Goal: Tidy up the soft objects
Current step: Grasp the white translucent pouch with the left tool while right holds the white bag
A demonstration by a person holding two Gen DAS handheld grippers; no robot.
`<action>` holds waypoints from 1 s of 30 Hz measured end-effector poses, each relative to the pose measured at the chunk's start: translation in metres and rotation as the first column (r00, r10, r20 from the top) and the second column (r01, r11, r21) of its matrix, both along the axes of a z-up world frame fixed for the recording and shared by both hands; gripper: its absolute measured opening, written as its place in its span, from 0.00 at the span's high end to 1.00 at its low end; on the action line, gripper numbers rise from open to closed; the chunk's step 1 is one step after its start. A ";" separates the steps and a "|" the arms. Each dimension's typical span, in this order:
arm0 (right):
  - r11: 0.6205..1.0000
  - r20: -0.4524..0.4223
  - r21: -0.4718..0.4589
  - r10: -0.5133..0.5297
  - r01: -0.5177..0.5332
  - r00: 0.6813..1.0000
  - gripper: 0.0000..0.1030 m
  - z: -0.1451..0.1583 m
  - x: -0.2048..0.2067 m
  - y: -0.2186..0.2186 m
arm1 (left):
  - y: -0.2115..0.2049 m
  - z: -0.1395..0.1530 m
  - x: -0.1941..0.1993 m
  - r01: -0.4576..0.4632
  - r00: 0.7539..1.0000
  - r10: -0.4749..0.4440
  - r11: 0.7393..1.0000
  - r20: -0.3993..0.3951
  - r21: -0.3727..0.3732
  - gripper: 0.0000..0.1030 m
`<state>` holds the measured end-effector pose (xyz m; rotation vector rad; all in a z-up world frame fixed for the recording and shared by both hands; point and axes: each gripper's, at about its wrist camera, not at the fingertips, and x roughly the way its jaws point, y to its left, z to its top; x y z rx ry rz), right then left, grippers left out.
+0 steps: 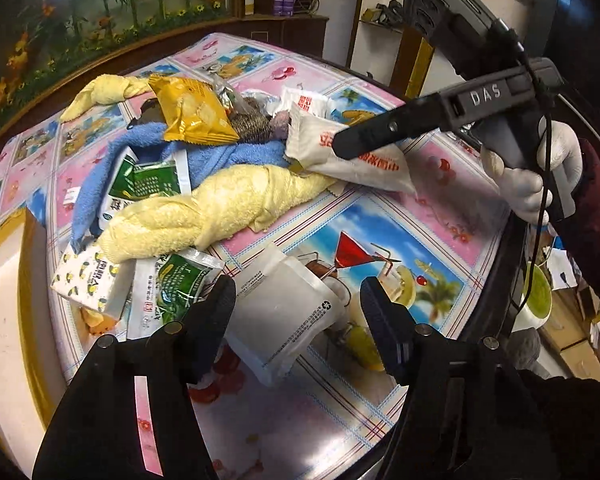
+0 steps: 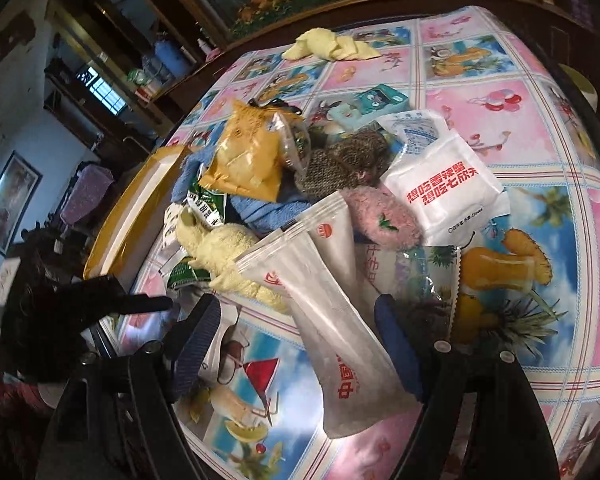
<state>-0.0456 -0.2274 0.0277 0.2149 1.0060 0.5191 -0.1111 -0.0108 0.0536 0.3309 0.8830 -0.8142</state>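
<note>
On the flowered tablecloth (image 1: pixel 380 208) a heap of towels and packets lies by a yellow-rimmed tray (image 1: pixel 4 280). The twisted yellow towel (image 1: pixel 204 212) rests against a blue towel (image 1: pixel 236 152). The left gripper (image 1: pixel 296 300) stands open around a frosted white pouch (image 1: pixel 284 316), its 2 pads apart from it. The right gripper (image 2: pixel 300 332) straddles a long white packet with red print (image 2: pixel 340 352); whether it pinches, I cannot tell.

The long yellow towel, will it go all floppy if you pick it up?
Probably. The yellow towel lies twisted and slumped over the packets, so it would likely sag and untwist. Its fuzzy cloth looks grippy, not slippery, and it may drag the green packet beside it.
</note>
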 end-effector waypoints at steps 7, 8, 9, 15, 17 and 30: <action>0.984 0.026 -0.176 0.041 -0.036 0.999 0.23 -0.005 -0.002 0.017 | -0.015 -0.022 0.000 0.047 0.996 -0.055 0.992 0.065 0.119 0.36; 0.981 0.027 -0.190 0.043 -0.037 0.999 0.23 -0.008 -0.002 0.018 | -0.021 -0.028 0.001 0.062 0.994 -0.074 0.987 0.078 0.148 0.36; 0.978 0.030 -0.203 0.047 -0.040 0.998 0.23 -0.009 -0.003 0.019 | -0.026 -0.034 0.003 0.072 0.993 -0.088 0.982 0.084 0.174 0.36; 0.968 0.050 -0.248 0.055 -0.041 0.997 0.23 -0.006 -0.025 0.009 | -0.030 -0.043 0.020 0.061 0.997 -0.068 0.989 0.045 0.135 0.29; 0.957 0.044 -0.280 0.091 -0.075 0.995 0.23 -0.009 -0.032 0.008 | -0.026 -0.043 0.025 0.066 0.998 -0.065 0.994 -0.015 0.092 0.48; 0.845 0.044 -0.492 0.266 -0.211 0.963 0.23 -0.030 -0.045 0.060 | -0.002 -0.022 0.003 0.058 0.998 -0.058 0.998 -0.032 0.020 0.82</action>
